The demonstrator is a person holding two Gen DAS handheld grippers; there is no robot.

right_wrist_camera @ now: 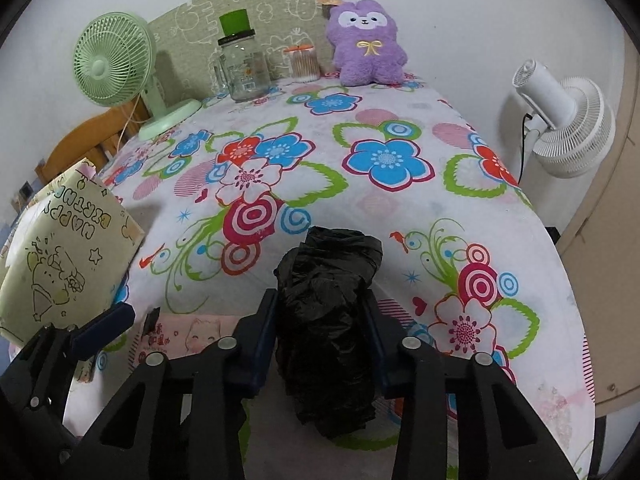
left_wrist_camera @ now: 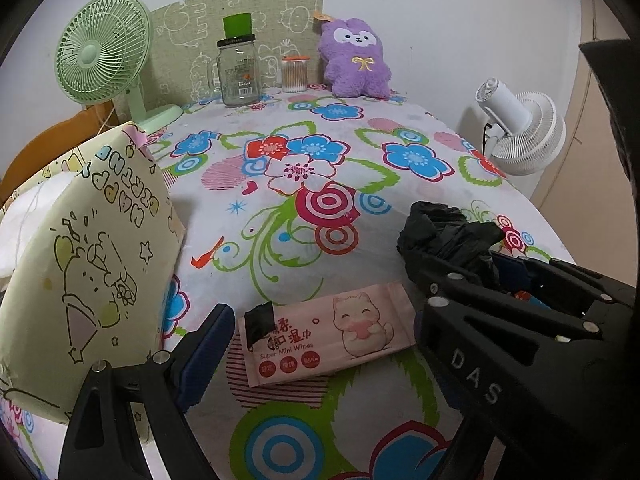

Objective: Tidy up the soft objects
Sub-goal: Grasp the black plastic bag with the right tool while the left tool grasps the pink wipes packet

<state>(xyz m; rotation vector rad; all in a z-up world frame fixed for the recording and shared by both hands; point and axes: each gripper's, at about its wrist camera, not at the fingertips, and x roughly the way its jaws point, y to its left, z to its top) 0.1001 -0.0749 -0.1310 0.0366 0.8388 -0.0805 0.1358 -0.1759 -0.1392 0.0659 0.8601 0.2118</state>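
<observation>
I am working over a worktop point(right_wrist_camera: 400, 92) that is covered with a flowered cloth, and I am taking the pink pack of wet wipes point(left_wrist_camera: 326, 334) as my landmark. My right gripper point(right_wrist_camera: 322, 340) is pinching a crumpled black plastic bag point(right_wrist_camera: 328, 312): the jaws are pressing on both sides of it, and the bag is lying on the cloth just to the right of the wipes pack. My left gripper point(left_wrist_camera: 320, 344) is hanging over the wipes pack with its jaws spread wide, one finger on each side of the pack, and I cannot tell if they are touching it. Just to the left of the pack, a pale yellow gift bag point(left_wrist_camera: 88, 264) with cartoon drawings is standing upright at the edge of the worktop. Far behind the pack, at the wall, a purple plush toy point(left_wrist_camera: 356, 60) is sitting upright. Next to it, toward the left, a small box of cotton swabs point(left_wrist_camera: 295, 74) and a glass jar point(left_wrist_camera: 238, 70) with a green lid are standing, and further left a green fan point(left_wrist_camera: 104, 50). A white fan point(left_wrist_camera: 520, 132) is standing beyond the right edge of the worktop.
</observation>
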